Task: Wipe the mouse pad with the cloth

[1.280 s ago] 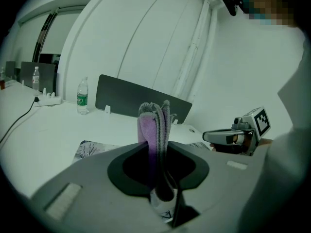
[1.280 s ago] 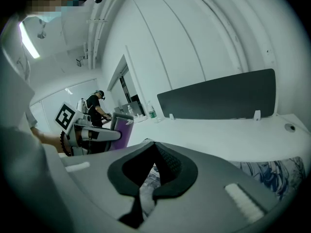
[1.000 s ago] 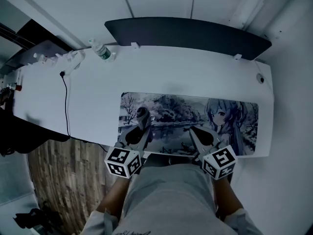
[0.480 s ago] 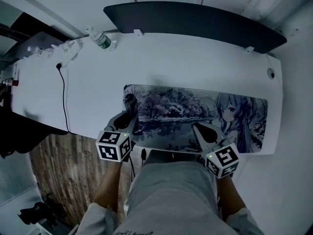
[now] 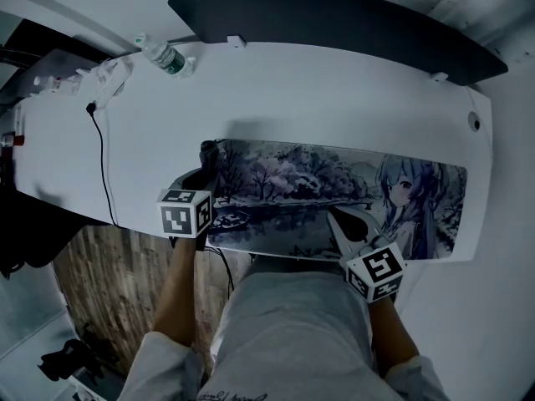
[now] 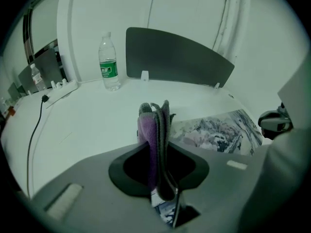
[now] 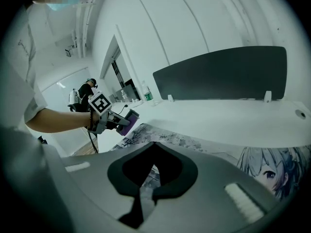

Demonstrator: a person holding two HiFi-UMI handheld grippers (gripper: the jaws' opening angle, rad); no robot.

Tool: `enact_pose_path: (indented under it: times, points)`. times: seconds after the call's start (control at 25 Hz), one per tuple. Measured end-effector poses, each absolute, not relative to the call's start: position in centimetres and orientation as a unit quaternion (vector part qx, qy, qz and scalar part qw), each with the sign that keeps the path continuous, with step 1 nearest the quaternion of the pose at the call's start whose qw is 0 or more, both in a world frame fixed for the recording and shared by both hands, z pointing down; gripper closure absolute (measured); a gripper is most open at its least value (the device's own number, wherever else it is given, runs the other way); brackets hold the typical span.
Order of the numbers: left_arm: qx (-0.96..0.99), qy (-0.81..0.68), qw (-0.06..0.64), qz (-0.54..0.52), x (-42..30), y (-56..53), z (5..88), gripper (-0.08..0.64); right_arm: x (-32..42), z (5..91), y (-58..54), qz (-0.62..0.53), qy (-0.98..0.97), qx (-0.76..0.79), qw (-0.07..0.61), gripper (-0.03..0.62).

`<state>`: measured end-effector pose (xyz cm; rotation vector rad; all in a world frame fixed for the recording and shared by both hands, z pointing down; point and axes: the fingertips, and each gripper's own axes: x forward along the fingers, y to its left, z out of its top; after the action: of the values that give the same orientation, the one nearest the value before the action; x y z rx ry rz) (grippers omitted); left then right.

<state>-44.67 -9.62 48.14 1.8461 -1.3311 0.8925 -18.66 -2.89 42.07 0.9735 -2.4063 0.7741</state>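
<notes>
A long mouse pad (image 5: pixel 334 192) printed with a wintry scene and a cartoon figure lies along the near edge of the white desk (image 5: pixel 334 107). My left gripper (image 5: pixel 209 170) is at the pad's left end, shut on a folded purple cloth (image 5: pixel 211 153). In the left gripper view the cloth (image 6: pixel 148 127) stands up between the jaws, with the pad (image 6: pixel 218 130) to its right. My right gripper (image 5: pixel 336 217) rests over the pad's near edge, right of the middle, jaws together and nothing held. The right gripper view shows the pad (image 7: pixel 194 142) ahead and the cloth (image 7: pixel 127 123) far left.
A water bottle (image 5: pixel 163 57) stands at the desk's back left, beside a power strip (image 5: pixel 104 78) with a black cable (image 5: pixel 100 157) running to the front edge. A dark curved partition (image 5: pixel 334 23) lines the desk's back. Wooden floor (image 5: pixel 109 291) lies below left.
My left gripper has slid left along the pad with the cloth, from a little inside it to its left end. The right gripper has stayed at the near edge.
</notes>
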Motion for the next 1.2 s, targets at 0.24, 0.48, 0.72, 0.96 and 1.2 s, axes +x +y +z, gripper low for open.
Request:
enact_pose_path:
  times: [0.24, 0.48, 0.72, 0.96, 1.2]
  points:
    - [0.694, -0.5, 0.359, 0.373, -46.6, -10.7, 50.4, 0.456, -19.0, 42.9, -2.9, 0.292, -0.86, 0.358, 0.217, 0.586]
    - [0.692, -0.481, 0.383, 0.379, -46.5, -11.1, 52.0, 0.457, -19.3, 43.6, -2.8, 0.301, -0.854, 0.363, 0.218, 0.586]
    - [0.696, -0.462, 0.402, 0.375, -45.8, -11.2, 52.8, 0.459, -19.6, 43.7, -2.8, 0.305, -0.847, 0.377, 0.217, 0.586]
    - [0.701, -0.448, 0.411, 0.372, -45.3, -11.2, 53.1, 0.459, -19.7, 43.5, -2.2, 0.307, -0.84, 0.392, 0.214, 0.586]
    - [0.697, -0.444, 0.424, 0.371, -44.8, -10.9, 53.2, 0.459, -18.7, 43.4, -1.9, 0.308, -0.837, 0.403, 0.205, 0.586]
